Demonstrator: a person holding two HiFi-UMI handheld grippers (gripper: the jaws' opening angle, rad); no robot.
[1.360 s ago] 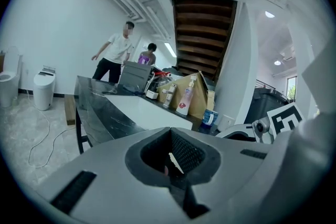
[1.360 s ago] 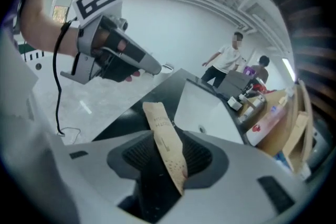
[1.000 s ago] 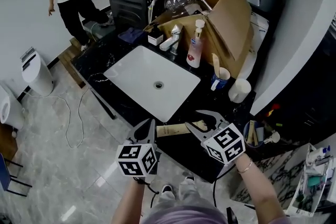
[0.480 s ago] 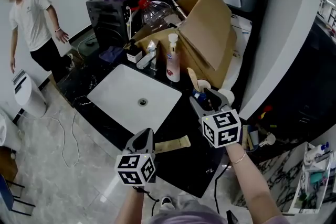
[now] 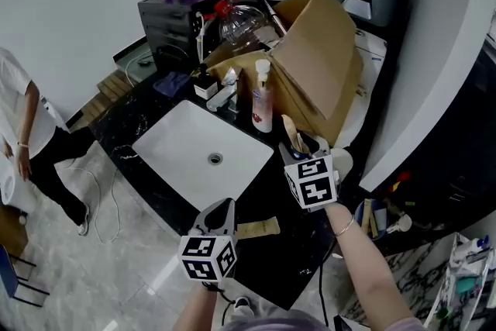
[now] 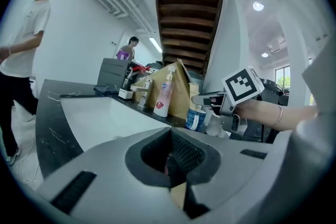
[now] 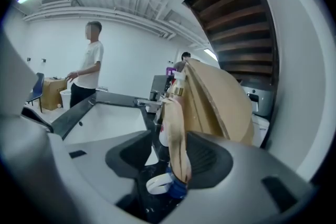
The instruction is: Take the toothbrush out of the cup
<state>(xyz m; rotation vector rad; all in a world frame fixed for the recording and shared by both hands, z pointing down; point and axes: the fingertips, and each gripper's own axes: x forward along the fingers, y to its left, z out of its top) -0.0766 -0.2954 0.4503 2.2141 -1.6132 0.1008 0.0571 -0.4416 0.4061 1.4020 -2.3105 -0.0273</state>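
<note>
Black surface [image 5: 294, 260] with a white sink [image 5: 194, 159]. Pump bottle [image 5: 263, 101] behind the sink has a red mark on its label, but I can't read the print. Right tool [image 7: 170, 157]: jaws apart, just been opening, straddling the toothbrush [image 7: 176, 134] without pinching it. Left tool [image 6: 170, 157]: jaws together, nothing held that I can make out. Blue cup [image 7: 176, 187] sits near the bottle, white print illegible. The toothbrush stands tilted in the cup. Its flat tan handle looks light, stiff, maybe slick, so I'd clamp it mid-handle, above the rim.
</note>
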